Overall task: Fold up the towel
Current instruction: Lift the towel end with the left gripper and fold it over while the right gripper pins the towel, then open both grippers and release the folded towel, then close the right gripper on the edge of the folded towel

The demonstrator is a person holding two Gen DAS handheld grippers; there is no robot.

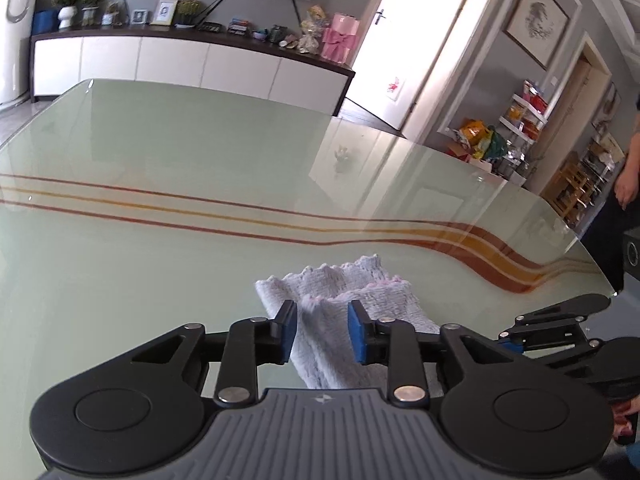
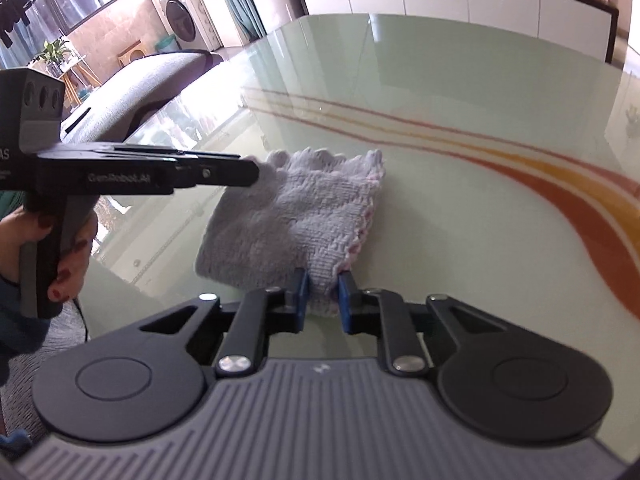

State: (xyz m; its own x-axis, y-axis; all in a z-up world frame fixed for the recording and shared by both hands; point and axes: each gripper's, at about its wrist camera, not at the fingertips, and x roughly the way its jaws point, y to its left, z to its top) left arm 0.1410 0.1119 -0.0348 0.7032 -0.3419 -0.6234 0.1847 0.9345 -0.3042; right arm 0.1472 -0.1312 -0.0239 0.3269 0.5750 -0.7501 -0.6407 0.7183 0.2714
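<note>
A small white knitted towel (image 2: 296, 216) with a pink scalloped edge lies folded on the glass table (image 2: 460, 208). My right gripper (image 2: 323, 298) is shut on the towel's near corner, blue pads pressing the fabric. My left gripper (image 1: 322, 330) straddles the towel (image 1: 340, 304) at its other side; its blue pads stand apart with fabric between them. In the right wrist view the left gripper (image 2: 252, 170) reaches in from the left, tips at the towel's far left corner. In the left wrist view the right gripper (image 1: 560, 320) shows at the right edge.
The pale green glass table (image 1: 200, 152) has red and orange curved stripes (image 1: 500, 260). A white sideboard (image 1: 180, 64) stands beyond its far edge. A grey sofa (image 2: 140, 84) lies to the left. A person (image 1: 628, 184) stands at the far right.
</note>
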